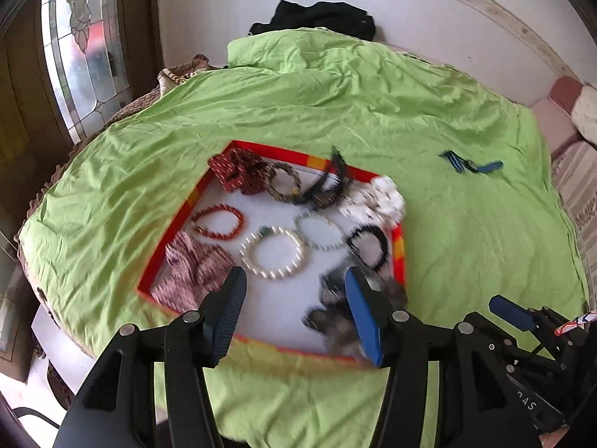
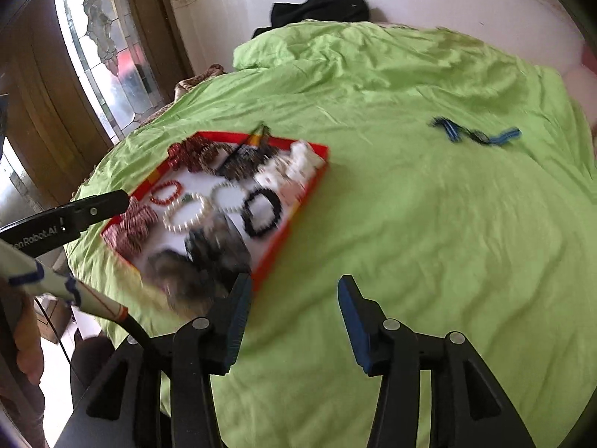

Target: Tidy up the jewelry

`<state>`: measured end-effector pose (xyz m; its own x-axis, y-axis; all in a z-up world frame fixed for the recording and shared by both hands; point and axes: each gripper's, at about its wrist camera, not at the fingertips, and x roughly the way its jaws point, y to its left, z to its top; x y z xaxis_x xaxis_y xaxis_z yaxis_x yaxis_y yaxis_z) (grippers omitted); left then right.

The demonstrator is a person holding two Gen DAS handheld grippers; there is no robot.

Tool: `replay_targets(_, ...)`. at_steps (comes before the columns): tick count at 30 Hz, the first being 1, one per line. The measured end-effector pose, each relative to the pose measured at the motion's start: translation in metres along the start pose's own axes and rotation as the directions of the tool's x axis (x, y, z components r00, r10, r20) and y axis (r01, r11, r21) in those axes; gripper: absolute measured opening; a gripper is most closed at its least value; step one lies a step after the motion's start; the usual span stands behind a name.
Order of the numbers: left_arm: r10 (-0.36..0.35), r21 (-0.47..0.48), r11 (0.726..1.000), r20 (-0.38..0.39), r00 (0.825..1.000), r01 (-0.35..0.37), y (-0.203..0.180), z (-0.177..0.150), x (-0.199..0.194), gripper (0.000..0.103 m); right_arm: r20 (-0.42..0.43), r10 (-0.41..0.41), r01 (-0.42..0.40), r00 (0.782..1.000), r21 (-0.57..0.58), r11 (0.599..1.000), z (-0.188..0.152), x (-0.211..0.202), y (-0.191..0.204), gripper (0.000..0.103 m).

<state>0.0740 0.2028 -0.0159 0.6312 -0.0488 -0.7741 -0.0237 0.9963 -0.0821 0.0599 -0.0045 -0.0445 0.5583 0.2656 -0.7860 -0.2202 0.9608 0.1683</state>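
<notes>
The red-rimmed tray [image 1: 214, 183] lies on the green sheet [image 1: 447, 231], holding a pearl bracelet [image 1: 271, 252], a red bead bracelet [image 1: 218, 223] and scrunchies; a blue-striped watch [image 1: 471, 163] lies apart on the far right; the left gripper [image 1: 294, 313] hangs with jaws apart and empty over the tray's near edge; the right gripper [image 2: 293, 326] gapes empty over bare sheet.

Window daylight — motion blur, fisheye edges

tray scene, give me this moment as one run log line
left gripper: open, empty, over tray | right gripper: open, empty, over green sheet | blue strap: outside tray
</notes>
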Motion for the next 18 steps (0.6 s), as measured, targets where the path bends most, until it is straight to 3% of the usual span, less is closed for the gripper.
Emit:
replay_targets(4, -0.005, -0.013, 1.000, 0.000, 1.000, 0.005, -0.011, -0.021, -0.013, 0.054, 0.000, -0.029, 0.029, 1.000, 0.011, 1.000, -0.023, -0.016, -0.014, 0.054)
replay_targets(7, 0.012, -0.034, 0.999, 0.001, 1.000, -0.012, -0.010, -0.030, -0.016, 0.054, 0.009, -0.048, 0.048, 0.999, 0.017, 0.999, -0.020, -0.021, -0.017, 0.054)
replay_targets(11, 0.076, -0.076, 0.994, -0.007, 0.997, -0.077, -0.002, -0.037, -0.023, 0.054, 0.064, 0.031, -0.033, 0.997, 0.036, 0.999, 0.012, -0.034, -0.006, 0.054)
replay_targets(12, 0.088, -0.085, 0.993, 0.003, 0.996, -0.087, 0.000, -0.040, -0.029, 0.054, 0.078, 0.049, -0.051, 0.996, 0.029, 0.998, 0.013, -0.038, -0.002, 0.058)
replay_targets(14, 0.110, -0.092, 0.990, 0.013, 0.994, -0.108, 0.003, -0.044, -0.037, 0.055, 0.096, 0.080, -0.079, 0.992, -0.011, 0.997, 0.004, -0.044, 0.008, 0.069)
replay_targets(18, 0.137, -0.072, 0.988, 0.030, 0.990, -0.135, -0.001, -0.055, -0.050, 0.055, 0.071, 0.048, -0.040, 0.996, -0.099, 0.994, -0.039, -0.035, 0.014, 0.070)
